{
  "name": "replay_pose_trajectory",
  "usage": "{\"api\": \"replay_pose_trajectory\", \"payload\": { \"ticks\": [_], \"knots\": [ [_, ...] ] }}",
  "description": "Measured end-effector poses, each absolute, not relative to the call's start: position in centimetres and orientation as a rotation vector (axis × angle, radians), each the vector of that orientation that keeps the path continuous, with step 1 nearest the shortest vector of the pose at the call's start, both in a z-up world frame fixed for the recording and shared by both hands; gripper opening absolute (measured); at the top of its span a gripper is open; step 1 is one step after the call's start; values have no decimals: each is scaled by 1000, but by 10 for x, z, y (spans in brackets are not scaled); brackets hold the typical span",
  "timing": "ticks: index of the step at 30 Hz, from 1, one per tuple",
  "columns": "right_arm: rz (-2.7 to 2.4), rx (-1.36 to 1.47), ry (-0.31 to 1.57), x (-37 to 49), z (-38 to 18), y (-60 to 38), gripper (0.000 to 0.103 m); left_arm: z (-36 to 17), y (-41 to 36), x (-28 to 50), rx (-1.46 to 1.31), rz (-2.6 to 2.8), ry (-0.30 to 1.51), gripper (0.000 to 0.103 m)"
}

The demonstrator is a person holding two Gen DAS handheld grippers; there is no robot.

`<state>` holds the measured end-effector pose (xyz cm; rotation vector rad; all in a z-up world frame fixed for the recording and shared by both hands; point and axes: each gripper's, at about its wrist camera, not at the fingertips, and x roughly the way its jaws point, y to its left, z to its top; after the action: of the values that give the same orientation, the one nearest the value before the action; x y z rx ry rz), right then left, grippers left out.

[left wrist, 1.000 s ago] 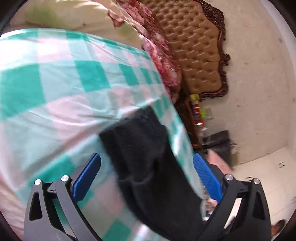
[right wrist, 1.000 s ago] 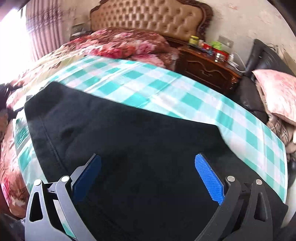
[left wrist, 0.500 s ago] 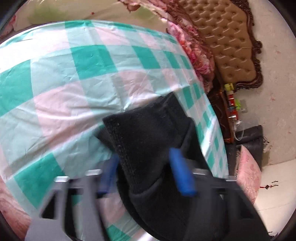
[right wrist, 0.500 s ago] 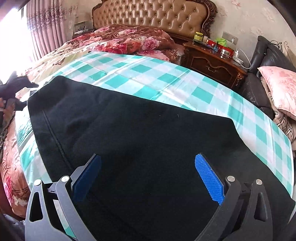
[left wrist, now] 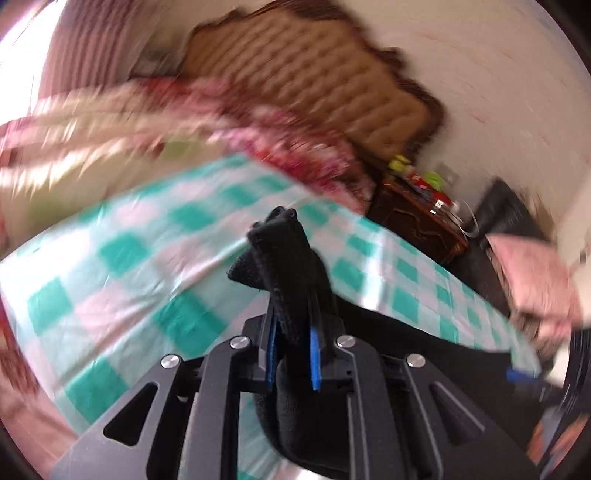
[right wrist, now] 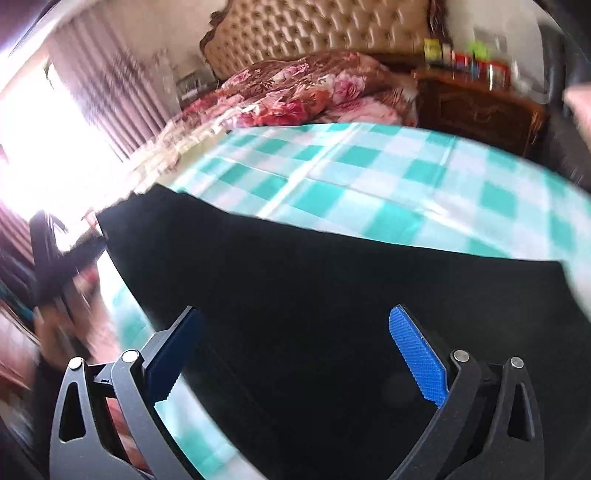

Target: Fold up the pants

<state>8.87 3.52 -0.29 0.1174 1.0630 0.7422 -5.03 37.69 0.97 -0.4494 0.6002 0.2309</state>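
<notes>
Black pants [right wrist: 332,295] lie spread on the bed's green, pink and white checked sheet [right wrist: 369,177]. In the left wrist view my left gripper [left wrist: 291,354] is shut on a bunched end of the pants [left wrist: 284,258], lifted above the sheet [left wrist: 147,277]; the rest of the black cloth trails down to the right. In the right wrist view my right gripper [right wrist: 295,350] is open, its blue pads wide apart, low over the flat black cloth. Both views are motion-blurred.
A tufted tan headboard [right wrist: 314,33] and a red floral quilt [right wrist: 303,92] are at the bed's head. A dark wooden nightstand [right wrist: 476,107] with small bottles stands at the right. A pink pillow [left wrist: 528,280] lies on a dark chair.
My left gripper has closed on the end of the pants and lifted it, swinging the view toward the headboard. My right gripper stays open and has shifted over the cloth.
</notes>
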Motion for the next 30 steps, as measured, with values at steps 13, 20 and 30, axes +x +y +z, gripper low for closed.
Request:
{"api": "replay_pose_trajectory", "payload": {
  "ticks": [13, 20, 30],
  "knots": [
    [873, 377, 1357, 130, -11, 91, 98, -26, 198, -40, 258, 175, 547, 12],
    [854, 407, 1566, 135, -60, 124, 98, -58, 162, -41, 490, 154, 535, 11],
    [922, 279, 1583, 117, -56, 167, 42, -73, 155, -54, 636, 158, 477, 11]
  ]
}}
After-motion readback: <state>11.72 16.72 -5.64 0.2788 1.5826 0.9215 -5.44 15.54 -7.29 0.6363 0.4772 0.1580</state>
